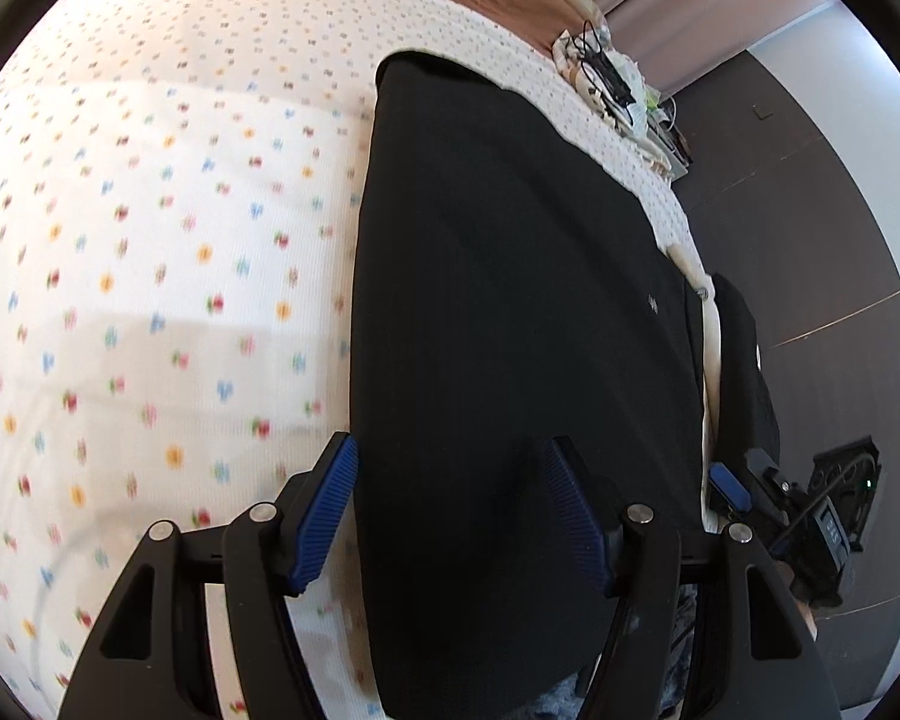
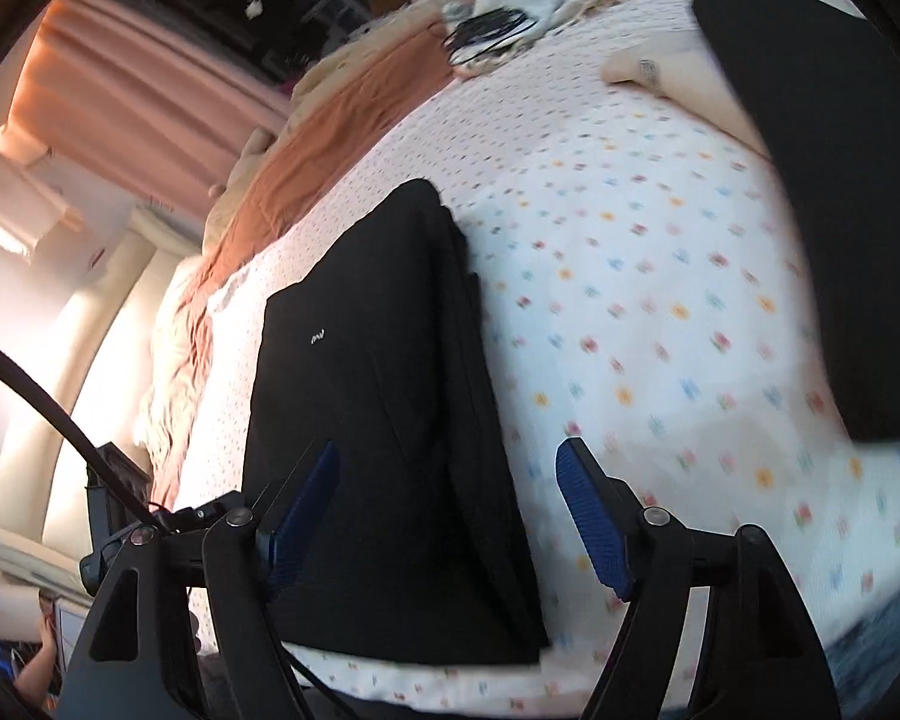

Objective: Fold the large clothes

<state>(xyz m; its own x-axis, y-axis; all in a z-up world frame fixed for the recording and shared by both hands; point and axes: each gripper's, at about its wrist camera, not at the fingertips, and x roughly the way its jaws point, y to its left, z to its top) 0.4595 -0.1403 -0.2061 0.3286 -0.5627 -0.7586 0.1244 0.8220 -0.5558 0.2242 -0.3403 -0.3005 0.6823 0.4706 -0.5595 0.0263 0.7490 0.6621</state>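
Observation:
A black garment (image 1: pixel 510 324) lies folded into a long flat rectangle on the flowered white bedsheet (image 1: pixel 168 228). It has a small white logo. My left gripper (image 1: pixel 450 462) is open and empty, its blue pads above the garment's near end. In the right wrist view the same garment (image 2: pixel 384 396) lies lengthwise with layered edges on its right side. My right gripper (image 2: pixel 450 468) is open and empty, just above the garment's near end. The right gripper also shows at the edge of the left wrist view (image 1: pixel 750 486).
A brown blanket (image 2: pixel 324 138) and cream bedding lie along the far side of the bed. A tangle of cables (image 2: pixel 486 30) lies near the bed's far corner. A black sleeved arm (image 2: pixel 822 192) crosses the right. Dark floor (image 1: pixel 810 228) lies beyond the bed edge.

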